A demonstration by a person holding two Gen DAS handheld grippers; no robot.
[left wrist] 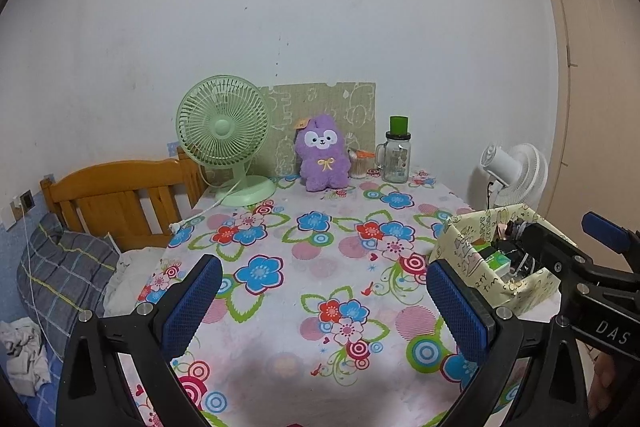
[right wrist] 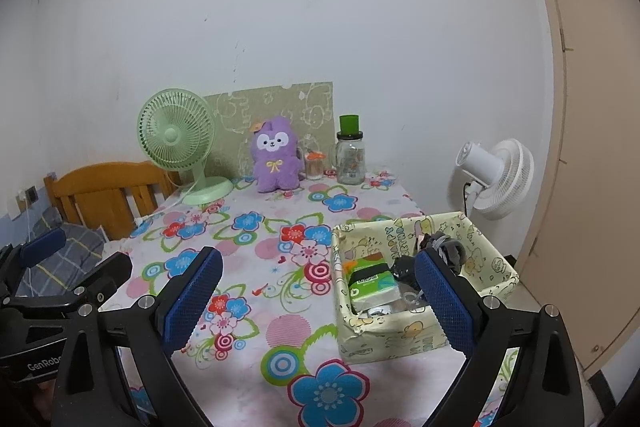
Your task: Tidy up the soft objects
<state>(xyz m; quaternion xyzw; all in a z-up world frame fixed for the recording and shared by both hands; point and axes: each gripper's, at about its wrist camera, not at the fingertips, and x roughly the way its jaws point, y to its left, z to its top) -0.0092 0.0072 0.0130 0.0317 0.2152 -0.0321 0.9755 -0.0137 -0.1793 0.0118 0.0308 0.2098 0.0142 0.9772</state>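
Note:
A purple plush toy point(left wrist: 321, 157) point(right wrist: 277, 156) sits upright at the far edge of the flowered table point(left wrist: 304, 259) point(right wrist: 256, 267), against a green patterned board. A cream patterned box point(right wrist: 420, 323) point(left wrist: 464, 255) stands on the table's right side and holds a green tissue pack point(right wrist: 370, 285) and dark items. My left gripper point(left wrist: 326, 301) hovers open over the table's near middle, empty. My right gripper point(right wrist: 320, 301) is open too, its right finger in front of the box. Both are far from the plush.
A green desk fan point(left wrist: 224, 139) point(right wrist: 176, 143) stands left of the plush, with its cord trailing off the table. A glass jar with a green lid point(left wrist: 397, 155) point(right wrist: 351, 155) and a small cup are on its right. A wooden bed headboard point(left wrist: 116, 195), a pillow and a white floor fan point(right wrist: 500, 177) flank the table.

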